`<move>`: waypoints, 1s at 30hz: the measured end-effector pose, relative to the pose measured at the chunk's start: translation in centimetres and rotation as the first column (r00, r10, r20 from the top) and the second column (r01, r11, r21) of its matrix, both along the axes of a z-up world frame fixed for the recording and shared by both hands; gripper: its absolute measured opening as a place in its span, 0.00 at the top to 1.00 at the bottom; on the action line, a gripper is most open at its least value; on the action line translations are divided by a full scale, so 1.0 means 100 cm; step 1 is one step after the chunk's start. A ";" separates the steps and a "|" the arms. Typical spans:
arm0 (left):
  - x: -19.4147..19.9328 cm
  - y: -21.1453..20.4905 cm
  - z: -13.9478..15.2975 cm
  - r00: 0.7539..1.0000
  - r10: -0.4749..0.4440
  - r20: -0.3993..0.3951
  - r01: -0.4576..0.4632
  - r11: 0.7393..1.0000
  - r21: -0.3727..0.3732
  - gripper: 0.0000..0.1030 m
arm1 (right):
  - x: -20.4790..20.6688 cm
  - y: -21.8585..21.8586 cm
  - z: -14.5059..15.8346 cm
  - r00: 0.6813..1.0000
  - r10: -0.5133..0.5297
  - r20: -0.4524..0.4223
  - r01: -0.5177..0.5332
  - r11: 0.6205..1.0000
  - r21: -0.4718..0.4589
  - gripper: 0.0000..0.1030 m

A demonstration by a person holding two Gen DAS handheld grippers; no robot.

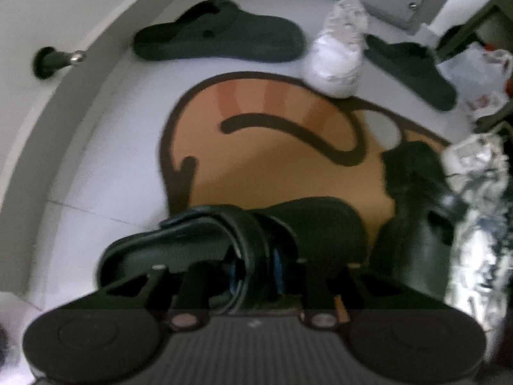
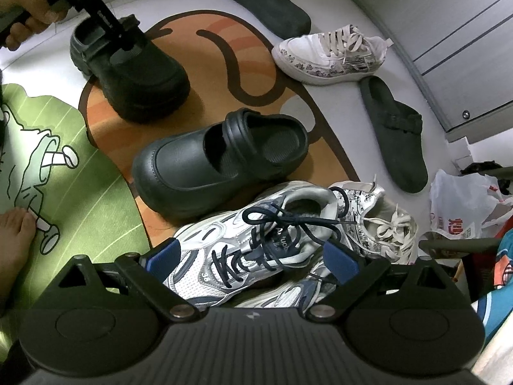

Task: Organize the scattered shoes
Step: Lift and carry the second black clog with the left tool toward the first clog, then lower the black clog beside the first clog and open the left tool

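Observation:
My left gripper (image 1: 256, 272) (image 2: 123, 48) points down into a black chunky clog (image 1: 314, 224) (image 2: 138, 80) that rests on the edge of the orange mat. The clog's strap runs between the blue pads with thin gaps showing, so the jaws stand slightly open. My right gripper (image 2: 253, 256) hangs wide open over a silver sneaker with navy laces (image 2: 224, 243), not touching it. The matching black clog (image 2: 221, 160) lies mid-mat. Two dark slippers (image 2: 266, 0) (image 2: 394, 134) and two white floral sneakers (image 2: 330, 54) (image 2: 378, 221) lie scattered on the pale floor.
The orange mat (image 2: 224, 73) meets a green cartoon mat (image 2: 80, 166) where a bare foot (image 2: 12, 243) rests. A plastic bag (image 2: 458, 202) and clutter sit at the right, a grey cabinet (image 2: 449, 48) behind. A door stop (image 1: 54, 61) juts from the left wall.

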State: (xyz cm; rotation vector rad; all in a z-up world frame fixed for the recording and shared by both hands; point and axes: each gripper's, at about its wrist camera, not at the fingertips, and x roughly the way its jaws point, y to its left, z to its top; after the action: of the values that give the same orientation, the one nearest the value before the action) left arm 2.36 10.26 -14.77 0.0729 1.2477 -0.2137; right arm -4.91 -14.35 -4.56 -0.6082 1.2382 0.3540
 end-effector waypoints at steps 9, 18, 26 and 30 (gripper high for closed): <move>0.004 -0.013 -0.004 0.999 -0.034 0.010 0.033 0.994 0.107 0.68 | -0.001 0.001 0.001 1.000 0.001 0.003 -0.001 1.000 0.001 0.05; 0.009 -0.020 -0.007 0.997 -0.076 0.019 0.072 0.983 0.170 0.67 | 0.001 -0.001 0.004 1.000 0.003 0.004 -0.003 1.000 0.005 0.05; 0.007 -0.025 0.000 0.979 -0.200 0.035 0.189 0.961 0.200 0.71 | 0.000 0.000 0.001 1.000 0.006 -0.001 -0.006 1.000 0.000 0.05; 0.005 -0.035 0.005 0.953 -0.299 0.049 0.279 0.928 0.247 0.71 | 0.000 0.000 0.001 1.000 0.007 -0.002 -0.007 1.000 -0.001 0.05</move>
State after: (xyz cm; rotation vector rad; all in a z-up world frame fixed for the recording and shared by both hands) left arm 2.89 6.80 -14.29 0.4722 1.1684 -0.3127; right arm -4.88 -14.37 -4.46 -0.6131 1.2385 0.3597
